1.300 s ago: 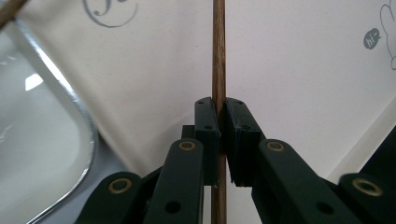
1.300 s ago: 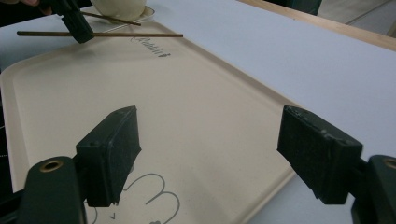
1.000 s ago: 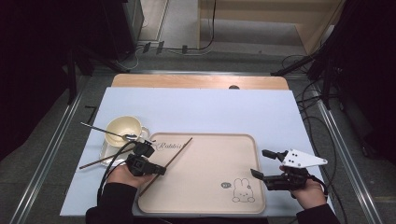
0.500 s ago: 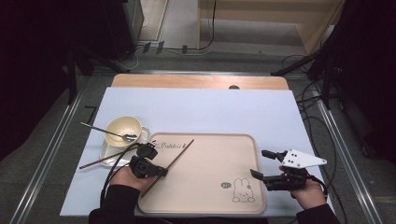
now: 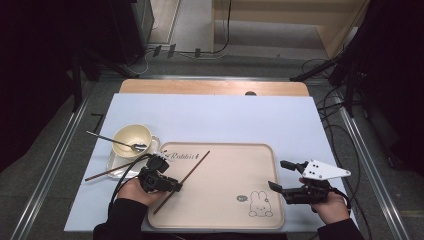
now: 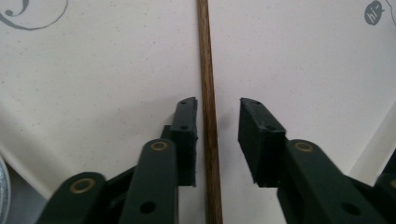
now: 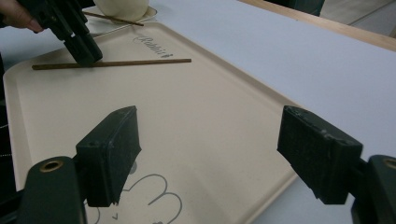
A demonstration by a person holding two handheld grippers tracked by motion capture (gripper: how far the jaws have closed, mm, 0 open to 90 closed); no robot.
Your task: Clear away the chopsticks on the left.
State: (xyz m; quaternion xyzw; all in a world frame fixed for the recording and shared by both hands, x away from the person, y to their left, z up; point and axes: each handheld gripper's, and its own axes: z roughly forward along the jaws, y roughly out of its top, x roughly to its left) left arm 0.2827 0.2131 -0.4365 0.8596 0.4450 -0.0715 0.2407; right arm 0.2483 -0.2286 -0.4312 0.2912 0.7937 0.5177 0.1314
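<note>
Now the left claw (image 5: pixel 176 187) sits low over the beige tray (image 5: pixel 225 210), at about eight o'clock on the tray's face. Its jaws have just been opening; in the left gripper view they stand apart with the brown chopstick (image 6: pixel 207 93) running straight up between them, one pad close beside it, the other clear of it, neither pressing. From the high view that chopstick (image 5: pixel 182 181) lies flat on the tray, slanting from seven o'clock toward one o'clock, its upper tip just under the printed word near the tray's far left corner. A second chopstick (image 5: pixel 107 172) lies off the tray at nine o'clock, across a small plate (image 5: pixel 116 167) on the desk (image 5: pixel 240 120), beside a cream cup (image 5: pixel 132 140) with a spoon (image 5: pixel 112 141) resting in it. The right claw (image 5: pixel 280 175) hovers at the tray's four o'clock edge, spread wide with nothing between its jaws, near the rabbit drawing (image 5: pixel 260 205).
</note>
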